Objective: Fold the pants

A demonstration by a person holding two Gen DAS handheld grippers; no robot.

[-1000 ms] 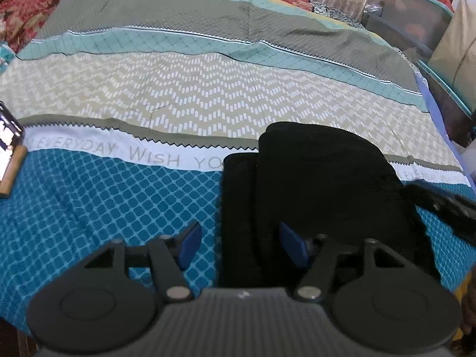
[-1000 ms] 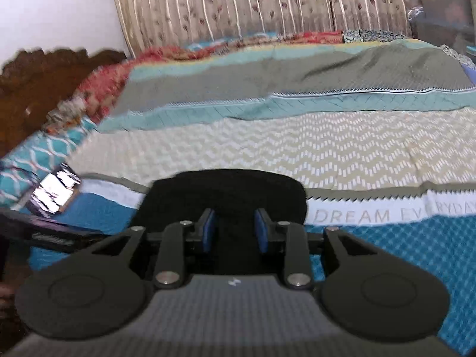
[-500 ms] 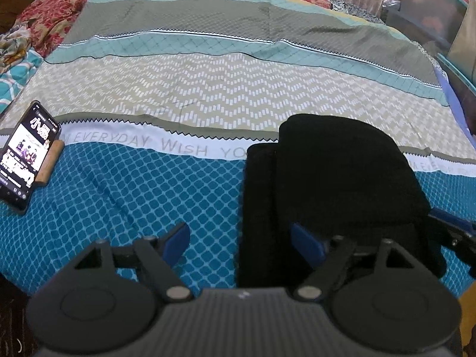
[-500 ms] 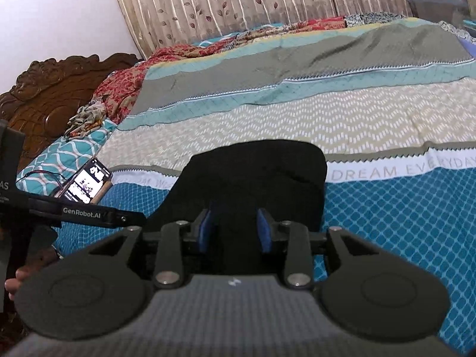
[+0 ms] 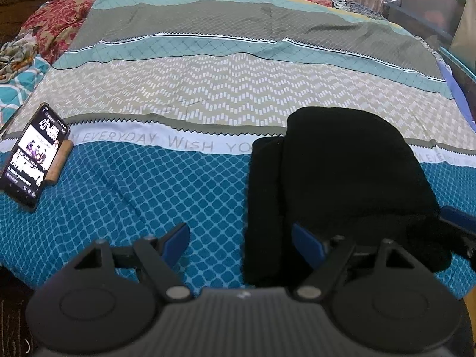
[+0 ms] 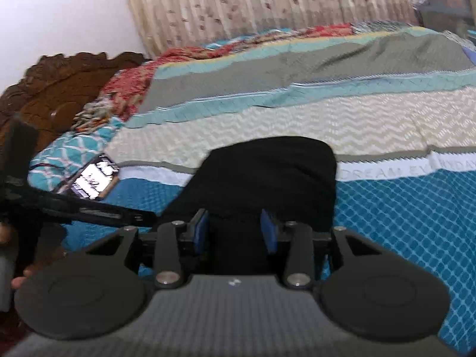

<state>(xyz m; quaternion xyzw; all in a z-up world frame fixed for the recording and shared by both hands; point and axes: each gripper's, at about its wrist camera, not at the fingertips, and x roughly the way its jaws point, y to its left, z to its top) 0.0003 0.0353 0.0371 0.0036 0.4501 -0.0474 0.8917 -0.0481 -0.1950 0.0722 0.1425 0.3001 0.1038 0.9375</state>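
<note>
In the left wrist view, the left gripper (image 5: 241, 238) hung released over the near edge of the bed (image 5: 208, 113), its jaws standing wide with nothing pressed between them. They had spread a moment earlier and then held that width. The pants (image 5: 342, 184), black and already folded into a compact stack, lay on the blue diamond band at the near right; their left edge ran up between the 2 pads without touching either. Compared with a second ago the stack sat farther right in this view and a phone (image 5: 32, 154), propped on the far left, had come fully into sight, so the gripper had backed off leftward. The tip of the right gripper (image 5: 458, 226) showed at the pants' right edge.

In the right wrist view, which was blurred, the right gripper (image 6: 235, 232) sat at the near end of the pants (image 6: 267, 178). Its jaws had just been opening, and dark cloth lay between the blue pads, though the blur hid whether they pressed it; I cannot tell if the grip was let go. The left gripper (image 6: 89, 208) reached in from the left, near the phone (image 6: 92, 181).

Both grippers easing off a tidy stack suggests the folding was about finished.
</note>
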